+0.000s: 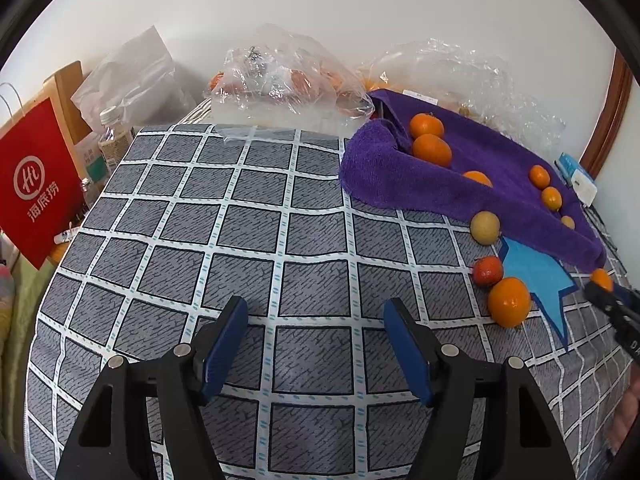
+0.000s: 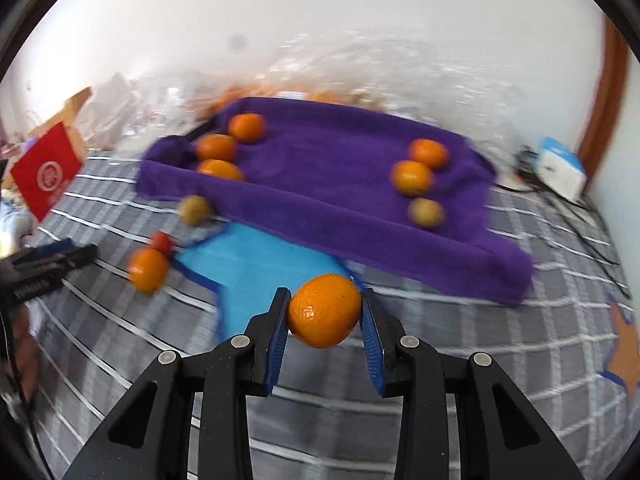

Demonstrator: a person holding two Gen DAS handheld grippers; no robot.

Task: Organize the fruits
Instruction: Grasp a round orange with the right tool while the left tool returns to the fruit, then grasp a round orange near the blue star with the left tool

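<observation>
My right gripper is shut on an orange, held just above the near tip of a blue paper star. Behind it lies a purple towel-lined tray with several oranges and a yellow-green fruit inside. Left of the star, a yellow-green fruit, a red fruit and an orange lie loose on the checked cloth. My left gripper is open over bare cloth with nothing between its fingers. The right gripper shows at the left wrist view's right edge.
Clear plastic bags with more fruit stand at the back by the wall. A red paper bag and a bottle are beyond the left edge. A white box, cables and an orange paper star lie at the right.
</observation>
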